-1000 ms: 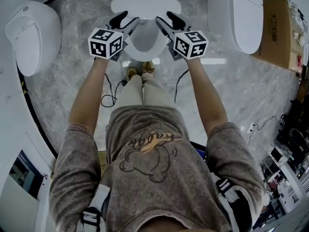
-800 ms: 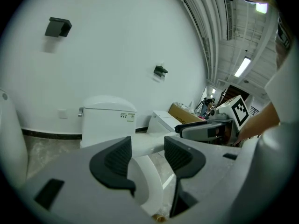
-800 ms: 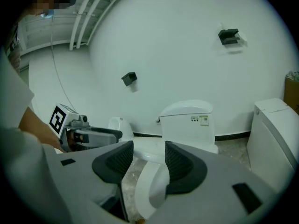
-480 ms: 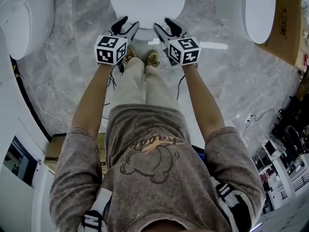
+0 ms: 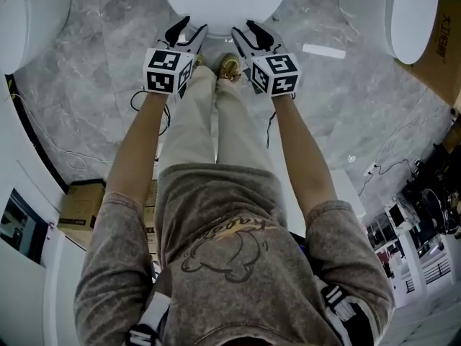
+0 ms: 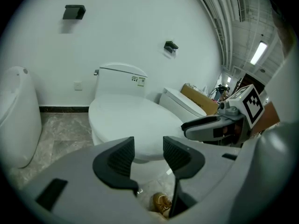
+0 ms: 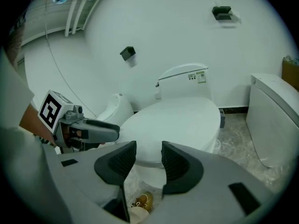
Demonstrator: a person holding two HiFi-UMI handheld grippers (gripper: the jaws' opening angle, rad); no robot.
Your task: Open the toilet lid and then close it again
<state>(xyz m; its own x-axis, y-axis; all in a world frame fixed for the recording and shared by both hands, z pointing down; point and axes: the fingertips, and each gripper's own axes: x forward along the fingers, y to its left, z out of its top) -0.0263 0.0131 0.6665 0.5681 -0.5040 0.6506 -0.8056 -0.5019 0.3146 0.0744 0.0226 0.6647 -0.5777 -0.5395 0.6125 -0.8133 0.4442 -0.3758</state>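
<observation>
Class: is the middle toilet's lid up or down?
Down: the lid lies flat in both gripper views; no opening shows.

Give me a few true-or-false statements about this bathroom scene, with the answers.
1. The toilet lid is down. True.
2. The left hand-held gripper clamps the lid. False: its jaws, which have just closed a little, stand apart, gripping nothing.
3. The right hand-held gripper holds a brush. False: its jaws, also just closed further, are apart and empty.
4. A neighbouring toilet stands off to the right in the head view. True.
</observation>
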